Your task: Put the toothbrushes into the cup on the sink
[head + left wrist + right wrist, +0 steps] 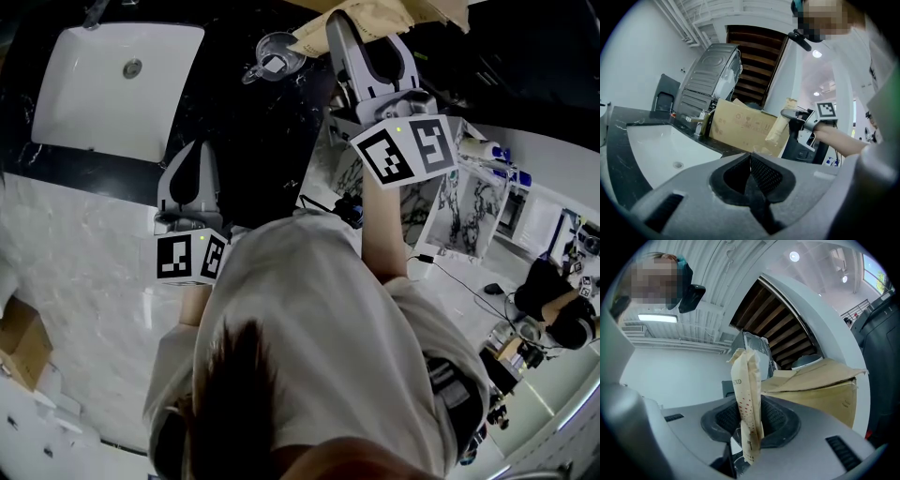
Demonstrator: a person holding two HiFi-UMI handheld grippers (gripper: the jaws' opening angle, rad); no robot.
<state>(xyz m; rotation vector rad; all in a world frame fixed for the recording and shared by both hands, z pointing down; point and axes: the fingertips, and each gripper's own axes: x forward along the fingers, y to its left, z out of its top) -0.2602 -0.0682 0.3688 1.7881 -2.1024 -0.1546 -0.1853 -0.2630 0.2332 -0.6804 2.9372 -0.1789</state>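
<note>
The right gripper (749, 430) clamps a paper-wrapped toothbrush (748, 390) just beside the cup (273, 54) near the counter's (251, 127) far edge. The left gripper (750, 174) is closed and empty.

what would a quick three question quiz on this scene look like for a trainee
1. True or false: the left gripper is shut with nothing between its jaws.
2. What does the right gripper hold? A) a paper-wrapped packet B) a tap C) a cardboard lid
3. Fill in: in the head view, the clear cup stands on the black counter between the white ___ and the right gripper.

Key: 1 true. 2 A, the jaws are closed on the packet, which sticks up out of them. 3 sink.
</note>
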